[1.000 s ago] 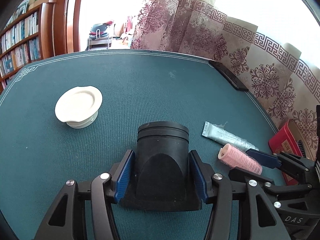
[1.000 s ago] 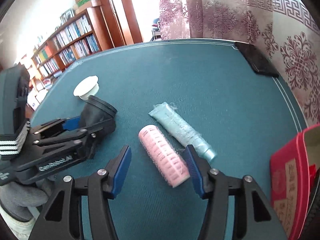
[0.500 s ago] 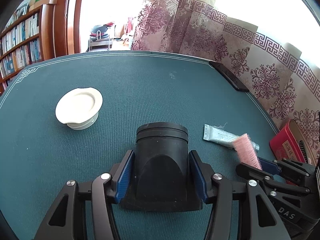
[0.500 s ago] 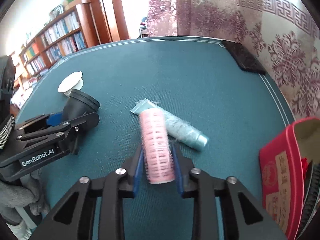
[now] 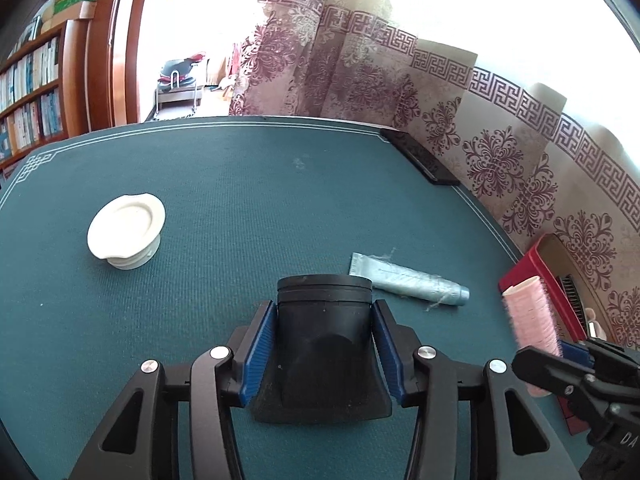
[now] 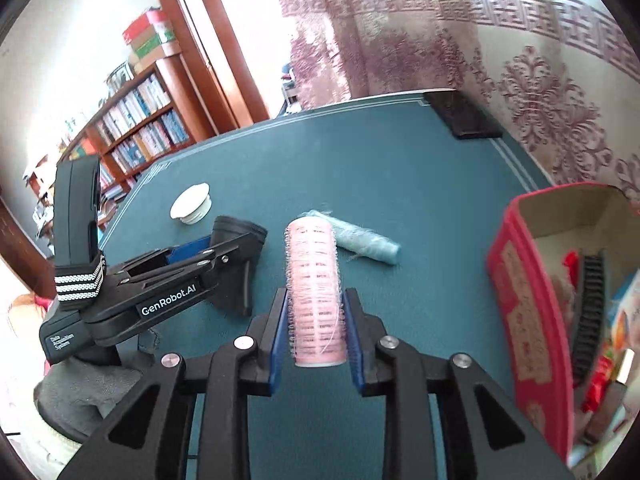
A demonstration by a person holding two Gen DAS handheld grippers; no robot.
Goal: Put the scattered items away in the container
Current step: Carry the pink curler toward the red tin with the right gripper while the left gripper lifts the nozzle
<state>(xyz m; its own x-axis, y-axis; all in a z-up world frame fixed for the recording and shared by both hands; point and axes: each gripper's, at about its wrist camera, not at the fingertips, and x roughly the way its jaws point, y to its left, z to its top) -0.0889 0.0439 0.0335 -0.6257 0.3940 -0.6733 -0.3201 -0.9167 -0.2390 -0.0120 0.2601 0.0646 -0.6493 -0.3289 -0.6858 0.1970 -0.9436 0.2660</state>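
— Holding what, the right gripper?
— Its fingers pinch the pink hair roller, lifted above the green table, near the red container.
— And the left gripper?
— It clamps the black funnel-shaped piece. The pale blue tube and white cap lie on the table.

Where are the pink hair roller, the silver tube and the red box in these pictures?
pink hair roller [image 6: 316, 292], right wrist view, middle of its bristled side.
silver tube [image 5: 406, 278], left wrist view, middle of its body.
red box [image 6: 528, 312], right wrist view, outer face of its near wall.
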